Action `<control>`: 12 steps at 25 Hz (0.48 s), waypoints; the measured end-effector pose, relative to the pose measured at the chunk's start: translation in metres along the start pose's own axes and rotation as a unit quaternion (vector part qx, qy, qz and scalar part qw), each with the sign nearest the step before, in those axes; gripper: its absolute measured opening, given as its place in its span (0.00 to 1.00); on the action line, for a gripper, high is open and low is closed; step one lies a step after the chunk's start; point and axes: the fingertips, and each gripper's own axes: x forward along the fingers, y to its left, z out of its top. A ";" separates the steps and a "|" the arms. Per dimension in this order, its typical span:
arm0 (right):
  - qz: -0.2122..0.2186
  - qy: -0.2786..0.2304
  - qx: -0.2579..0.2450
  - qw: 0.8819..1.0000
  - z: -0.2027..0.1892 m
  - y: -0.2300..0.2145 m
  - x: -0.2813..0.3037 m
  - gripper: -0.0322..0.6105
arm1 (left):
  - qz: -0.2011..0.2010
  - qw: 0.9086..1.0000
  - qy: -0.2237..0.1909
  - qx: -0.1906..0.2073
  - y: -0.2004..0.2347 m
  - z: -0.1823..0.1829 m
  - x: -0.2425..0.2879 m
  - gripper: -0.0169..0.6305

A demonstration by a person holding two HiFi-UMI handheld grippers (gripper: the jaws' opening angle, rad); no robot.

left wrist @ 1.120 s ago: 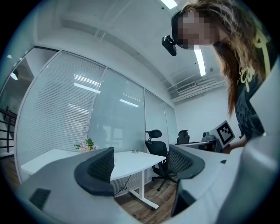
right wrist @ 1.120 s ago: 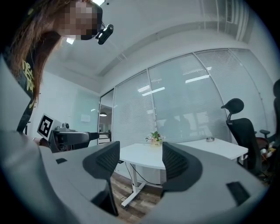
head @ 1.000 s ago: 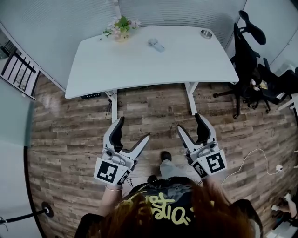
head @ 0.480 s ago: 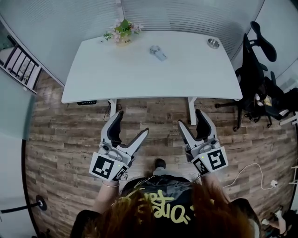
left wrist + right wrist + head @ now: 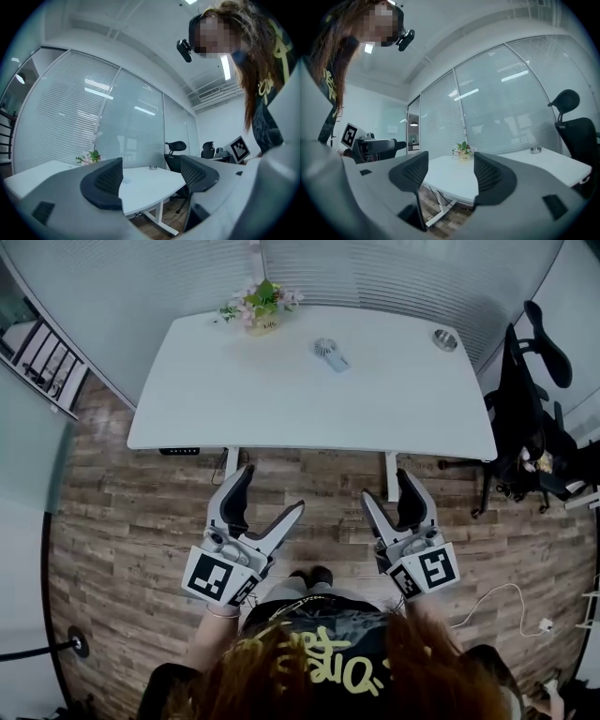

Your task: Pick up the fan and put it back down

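A small grey hand fan (image 5: pixel 331 353) lies flat on the white table (image 5: pixel 244 399), toward its far middle. Both grippers hang over the wooden floor, short of the table's near edge and well away from the fan. My left gripper (image 5: pixel 267 494) is open with nothing between its jaws; in the left gripper view (image 5: pixel 151 176) only the table top shows between them. My right gripper (image 5: pixel 392 488) is open and empty too; the right gripper view (image 5: pixel 450 172) looks across the table corner. The fan does not show in either gripper view.
A pot of flowers (image 5: pixel 262 306) stands at the table's far left, a small metal bowl (image 5: pixel 445 339) at its far right. A black office chair (image 5: pixel 531 418) stands right of the table. Glass walls with blinds run behind. A white cable (image 5: pixel 506 596) lies on the floor.
The table and fan have shifted down and right in the head view as the person steps nearer. Both grippers stay open and level in front of the body.
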 end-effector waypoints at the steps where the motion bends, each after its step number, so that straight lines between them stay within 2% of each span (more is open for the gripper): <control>1: 0.000 0.000 0.000 1.000 0.000 0.001 0.003 0.50 | -0.002 1.000 -0.001 0.000 0.002 0.002 0.002 0.62; 6: -0.001 -0.002 -0.011 1.000 0.005 0.000 0.011 0.50 | -0.011 1.000 -0.021 0.016 0.004 0.011 0.012 0.62; 12: -0.009 -0.001 -0.016 1.000 0.003 -0.005 0.011 0.50 | -0.017 0.999 -0.022 0.020 0.005 0.016 0.019 0.62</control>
